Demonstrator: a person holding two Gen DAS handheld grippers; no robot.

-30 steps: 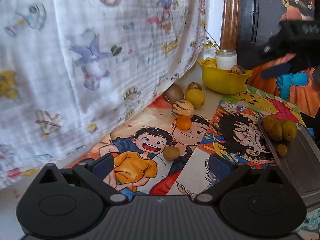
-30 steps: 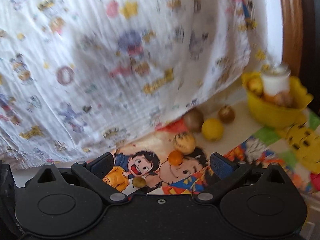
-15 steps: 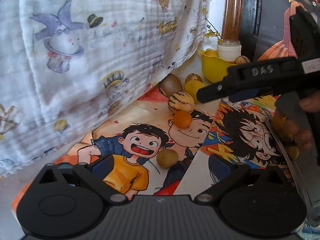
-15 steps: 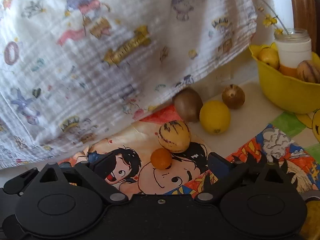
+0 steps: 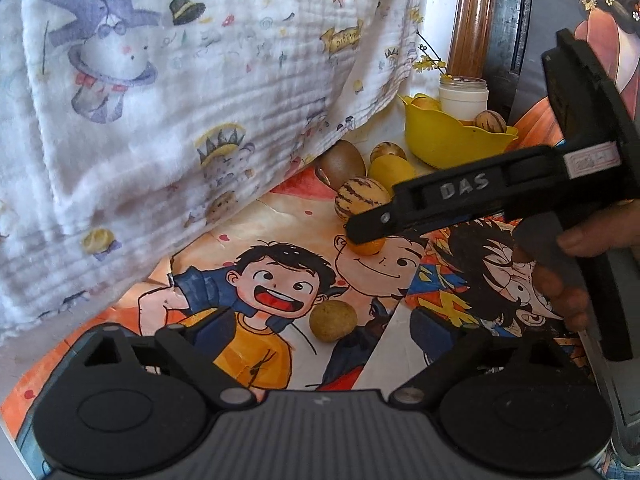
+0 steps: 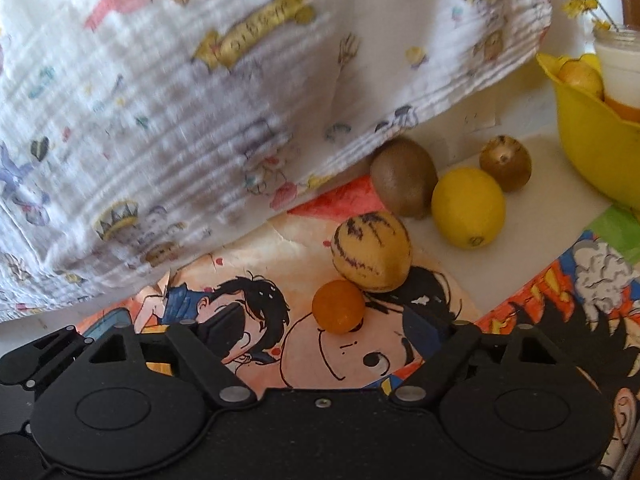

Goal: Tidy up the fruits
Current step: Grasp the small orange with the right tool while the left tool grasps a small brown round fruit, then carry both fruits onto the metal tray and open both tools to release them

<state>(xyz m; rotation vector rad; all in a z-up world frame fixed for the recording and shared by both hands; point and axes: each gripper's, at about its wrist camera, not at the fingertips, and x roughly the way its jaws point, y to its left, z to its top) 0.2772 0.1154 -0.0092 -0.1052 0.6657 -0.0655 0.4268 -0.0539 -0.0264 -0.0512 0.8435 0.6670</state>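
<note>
A small tan fruit (image 5: 333, 320) lies on the cartoon mat between the fingers of my left gripper (image 5: 322, 322). The jaws are closing, and the pads stand apart from the fruit. My right gripper (image 6: 322, 320) straddles a small orange fruit (image 6: 338, 306). Its jaws are closing too, without touching the fruit. In the left wrist view the right gripper's black finger (image 5: 440, 200) hangs over that orange fruit (image 5: 366, 247). Behind it lie a striped melon (image 6: 370, 252), a kiwi (image 6: 402, 176), a lemon (image 6: 468, 206) and another brown fruit (image 6: 506, 162). The yellow bowl (image 6: 588, 148) holds fruit.
A white printed cloth (image 5: 160, 120) hangs along the left and back, close to the fruits. A white jar (image 5: 463, 96) stands behind the bowl. A metal tray (image 5: 612, 384) lies at the right edge. A person's hand (image 5: 580, 264) holds the right gripper. A wooden frame (image 5: 468, 20) rises at the back.
Both grippers have come down closer to the mat. The right gripper has swung into the left wrist view over the orange fruit. Both pairs of fingers have narrowed.
</note>
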